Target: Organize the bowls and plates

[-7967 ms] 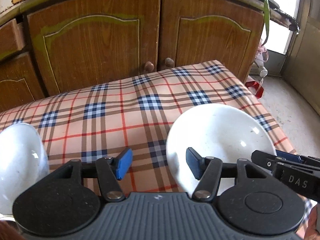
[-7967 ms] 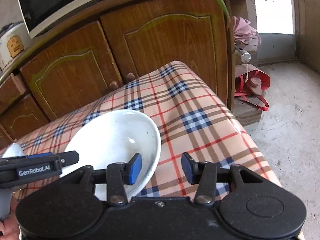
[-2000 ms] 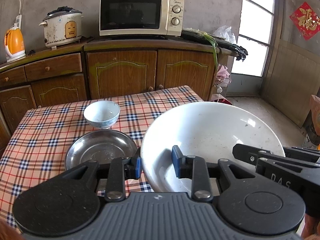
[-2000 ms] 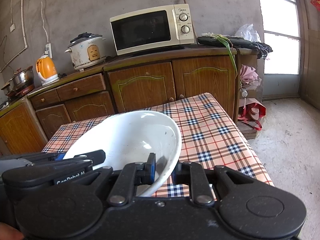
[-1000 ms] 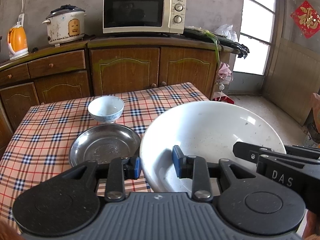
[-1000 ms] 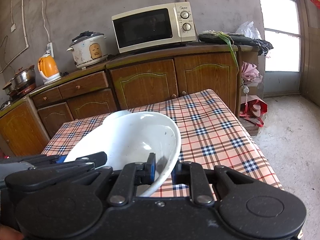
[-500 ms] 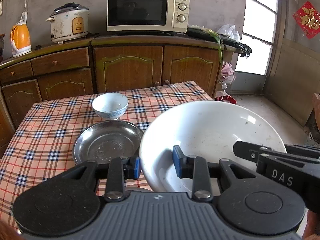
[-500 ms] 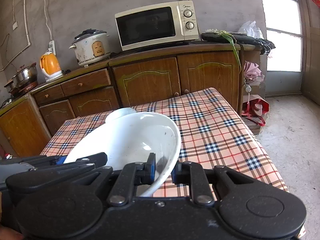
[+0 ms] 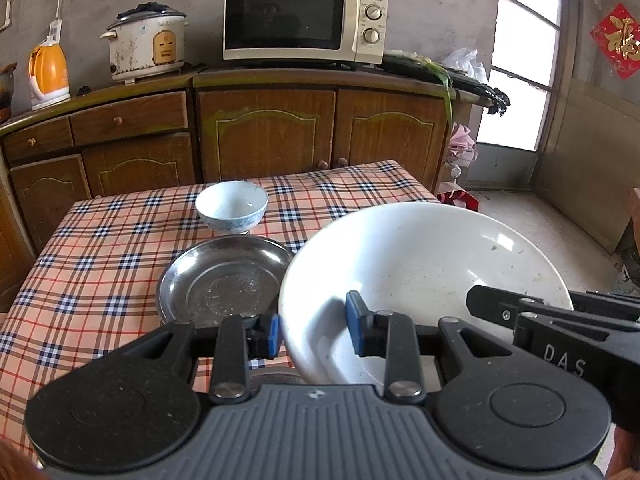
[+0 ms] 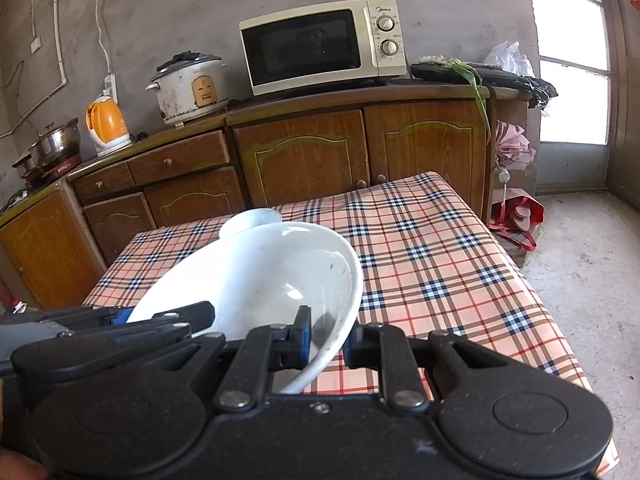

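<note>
Plaid tablecloth (image 9: 100, 264) before wooden cabinets (image 9: 268, 136), microwave (image 9: 304, 20) upper centre, steel plate (image 9: 224, 280) and small bowl (image 9: 232, 204) mid-frame, large white bowl (image 9: 424, 276) lower right — left gripper (image 9: 314, 334) and right gripper (image 10: 326, 338) both clamped on its rim, held above the table.

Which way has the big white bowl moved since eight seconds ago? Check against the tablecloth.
Yes: the big white bowl is up off the plaid tablecloth, pinched by the left gripper and right gripper.
</note>
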